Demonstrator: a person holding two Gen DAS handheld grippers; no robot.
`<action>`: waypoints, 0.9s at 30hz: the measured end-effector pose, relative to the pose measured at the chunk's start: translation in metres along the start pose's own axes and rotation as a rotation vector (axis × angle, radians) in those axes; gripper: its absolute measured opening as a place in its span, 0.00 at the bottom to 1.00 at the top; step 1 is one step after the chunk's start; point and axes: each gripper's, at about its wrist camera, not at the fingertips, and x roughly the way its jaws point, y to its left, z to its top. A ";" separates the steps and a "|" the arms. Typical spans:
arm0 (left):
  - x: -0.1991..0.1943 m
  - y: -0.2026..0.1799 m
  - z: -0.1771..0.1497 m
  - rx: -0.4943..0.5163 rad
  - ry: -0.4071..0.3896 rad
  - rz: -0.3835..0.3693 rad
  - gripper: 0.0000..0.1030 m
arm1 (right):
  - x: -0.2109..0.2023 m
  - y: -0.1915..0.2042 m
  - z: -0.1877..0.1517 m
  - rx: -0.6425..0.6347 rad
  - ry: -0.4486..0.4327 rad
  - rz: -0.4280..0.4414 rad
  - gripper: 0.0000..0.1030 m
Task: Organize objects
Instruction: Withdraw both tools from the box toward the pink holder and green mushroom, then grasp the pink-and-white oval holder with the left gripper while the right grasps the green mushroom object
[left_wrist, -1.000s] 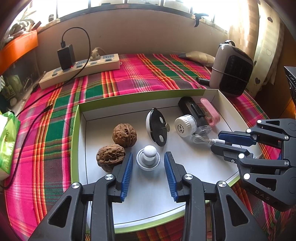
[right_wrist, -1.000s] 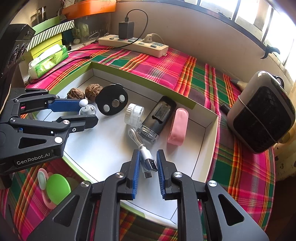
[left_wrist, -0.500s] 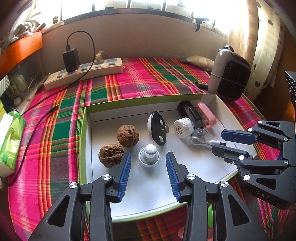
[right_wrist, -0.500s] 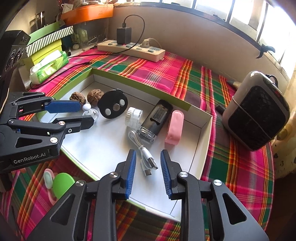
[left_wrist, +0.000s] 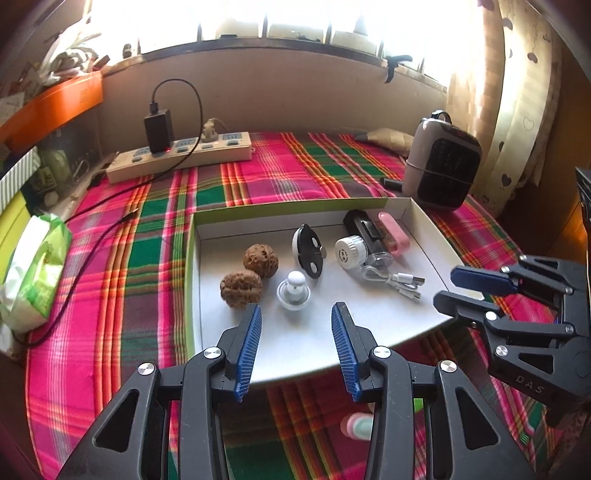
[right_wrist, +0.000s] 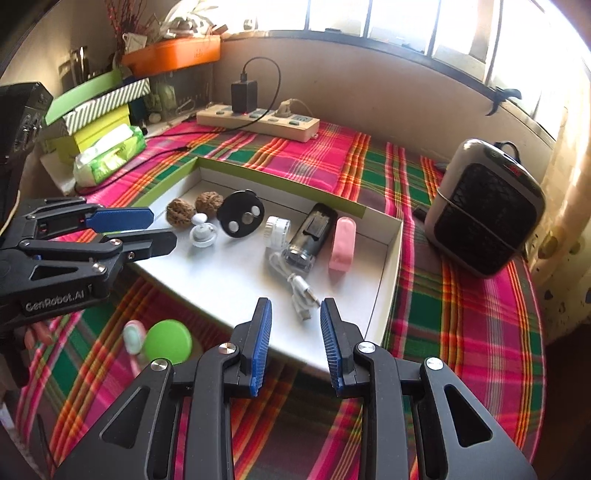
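Note:
A white box with green sides (left_wrist: 280, 360) (right_wrist: 389, 254) lies on the plaid cloth. In it are two walnuts (left_wrist: 241, 287) (right_wrist: 180, 211), a white knob (left_wrist: 293, 289) (right_wrist: 202, 232), a black disc (left_wrist: 308, 251) (right_wrist: 241, 214), a white cap (left_wrist: 347, 252), a black device (right_wrist: 312, 230), a pink case (right_wrist: 342, 239) and a white USB cable (left_wrist: 397, 281) (right_wrist: 301, 288). My left gripper (left_wrist: 295, 319) (right_wrist: 162, 230) is open and empty above the box's near edge. My right gripper (right_wrist: 295, 314) (left_wrist: 448, 286) is open and empty, just short of the cable.
A small heater (right_wrist: 484, 206) stands at the right. A power strip with a black charger (left_wrist: 181, 153) lies at the back. A green tissue pack (left_wrist: 35, 269) lies at the left. A green disc (right_wrist: 168, 341) and a pink item (right_wrist: 131, 336) lie on the cloth before the box.
My right gripper has opened and let go of the USB cable, which now lies in the box. Both grippers have pulled back and up from the box.

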 end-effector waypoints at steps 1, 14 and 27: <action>-0.003 0.001 -0.002 -0.004 0.000 0.003 0.37 | -0.002 0.000 -0.002 0.005 -0.004 0.005 0.28; -0.030 0.006 -0.036 -0.054 -0.007 -0.015 0.37 | -0.016 0.033 -0.039 0.031 0.003 0.152 0.28; -0.035 0.020 -0.061 -0.105 0.028 -0.019 0.37 | -0.001 0.073 -0.047 0.011 0.037 0.273 0.28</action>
